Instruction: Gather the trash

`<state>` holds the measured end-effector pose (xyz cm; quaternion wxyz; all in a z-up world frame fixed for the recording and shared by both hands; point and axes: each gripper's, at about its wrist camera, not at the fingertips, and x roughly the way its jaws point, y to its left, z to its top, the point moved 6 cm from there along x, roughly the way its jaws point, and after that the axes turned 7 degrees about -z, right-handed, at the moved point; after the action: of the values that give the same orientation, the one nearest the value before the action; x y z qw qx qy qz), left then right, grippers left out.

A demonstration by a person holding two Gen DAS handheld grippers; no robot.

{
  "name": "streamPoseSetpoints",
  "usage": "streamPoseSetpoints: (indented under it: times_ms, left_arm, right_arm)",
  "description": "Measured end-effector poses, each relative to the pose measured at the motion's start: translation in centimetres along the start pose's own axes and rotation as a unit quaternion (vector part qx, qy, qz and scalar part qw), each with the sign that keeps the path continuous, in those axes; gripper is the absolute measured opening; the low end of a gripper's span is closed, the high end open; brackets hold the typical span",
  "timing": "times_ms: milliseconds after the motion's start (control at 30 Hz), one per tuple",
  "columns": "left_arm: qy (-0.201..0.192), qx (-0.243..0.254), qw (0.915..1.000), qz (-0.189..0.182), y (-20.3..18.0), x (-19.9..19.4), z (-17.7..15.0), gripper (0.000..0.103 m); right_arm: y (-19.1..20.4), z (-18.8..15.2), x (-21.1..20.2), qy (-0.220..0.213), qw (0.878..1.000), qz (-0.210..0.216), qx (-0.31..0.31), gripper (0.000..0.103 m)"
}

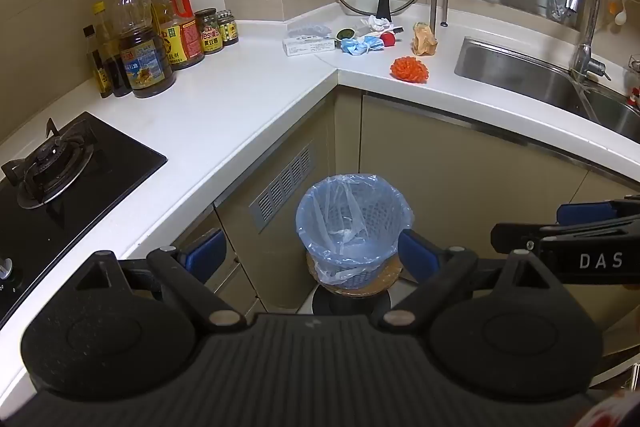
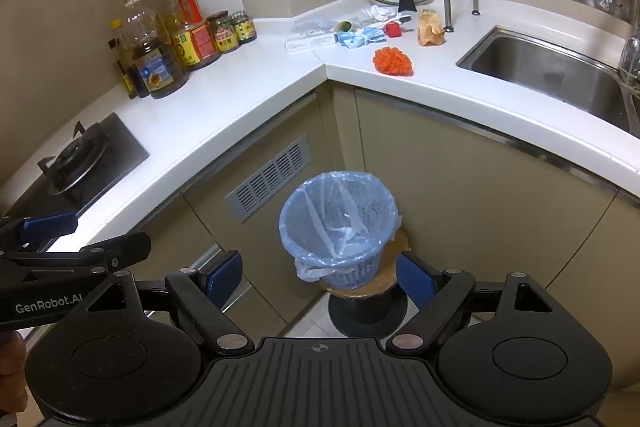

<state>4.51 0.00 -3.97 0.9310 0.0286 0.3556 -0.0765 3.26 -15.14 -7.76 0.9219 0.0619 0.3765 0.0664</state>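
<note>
Here, in the left wrist view, the left gripper (image 1: 310, 251) hangs above the floor with its jaws spread wide and nothing between them, angled down toward the lined trash bin (image 1: 354, 227). The bin stands on a low round stool (image 1: 352, 289) in the cabinet corner, probably raised to shorten the drop from the countertop (image 1: 248, 99). The trash lies on that countertop, well apart from both grippers: an orange mesh ball (image 1: 410, 69), a blue face mask (image 1: 362, 45), a crumpled brown wrapper (image 1: 424, 39) and a white box (image 1: 310, 46). In the right wrist view, the right gripper (image 2: 320, 277) is likewise wide and empty, framing the bin. The orange mesh ball (image 2: 394, 61) sits nearest the counter edge, so it is likely the easiest first pick.
</note>
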Motion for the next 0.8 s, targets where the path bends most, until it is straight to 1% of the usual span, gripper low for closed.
streamPoseSetpoints:
  times_ms: [800]
  left_arm:
    - [-0.002, -0.003, 1.0000, -0.001, -0.36, 0.27, 0.04, 0.092]
  right_arm:
    - [0.49, 0.18, 0.00, -0.001, 1.000, -0.005, -0.004, 0.084]
